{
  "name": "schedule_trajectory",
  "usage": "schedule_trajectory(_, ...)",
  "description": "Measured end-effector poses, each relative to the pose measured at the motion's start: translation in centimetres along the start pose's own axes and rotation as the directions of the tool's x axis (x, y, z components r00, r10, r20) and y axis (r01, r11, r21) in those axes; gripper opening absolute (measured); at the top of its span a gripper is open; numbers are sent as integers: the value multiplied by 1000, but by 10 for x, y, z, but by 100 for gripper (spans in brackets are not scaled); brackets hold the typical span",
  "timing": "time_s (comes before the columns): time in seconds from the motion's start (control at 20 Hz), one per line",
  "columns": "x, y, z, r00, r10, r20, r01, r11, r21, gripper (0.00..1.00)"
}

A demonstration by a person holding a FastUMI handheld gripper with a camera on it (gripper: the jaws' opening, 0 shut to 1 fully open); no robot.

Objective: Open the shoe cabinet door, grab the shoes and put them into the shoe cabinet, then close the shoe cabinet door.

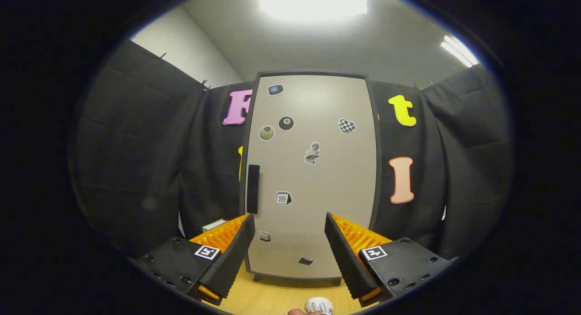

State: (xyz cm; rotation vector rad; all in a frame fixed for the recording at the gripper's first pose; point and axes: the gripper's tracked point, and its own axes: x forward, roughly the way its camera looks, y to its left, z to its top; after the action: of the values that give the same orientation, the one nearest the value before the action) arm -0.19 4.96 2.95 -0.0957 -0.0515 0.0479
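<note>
- The claw [288, 224] is hovering with its two fingers spread wide and nothing between them, facing the shoe cabinet [313, 179] squarely from a short way off.
- The cabinet is standing upright on the wooden desk [268, 299], backed against the black cloth wall, and its pale door [317, 215] is sitting fully closed, so the opening step is judged not yet begun.
- A dark vertical handle [253, 189] is running down the door's left edge, just above and beyond the left finger; being on that side, it suggests the door is hinging on the right.
- The fingers are likely being held apart so they can straddle that slim handle, which will call for a shift to the left before closing.
- Small stickers [312, 152] are dotting the door face, serving only as decoration.
- A white shoe [318, 305] is peeking in on the desk below the fingers, near the right one, apparently waiting close by for the grab; only a small part is showing.
</note>
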Motion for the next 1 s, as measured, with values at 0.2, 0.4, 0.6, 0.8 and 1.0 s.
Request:
schedule_trajectory(0.2, 8, 21, 9, 998, 49, 36, -50, 999, 18, 97)
schedule_trajectory(0.4, 27, 25, 17, 999, 30, 28, -31, 999, 39, 97)
schedule_trajectory(0.6, 64, 19, 38, 999, -17, 45, 16, 1000, 18, 97)
schedule_trajectory(0.8, 108, 21, 51, 998, -27, 49, 25, 999, 28, 97)
schedule_trajectory(1.0, 150, 43, 41, 1000, 11, -8, -11, 1000, 29, 97)
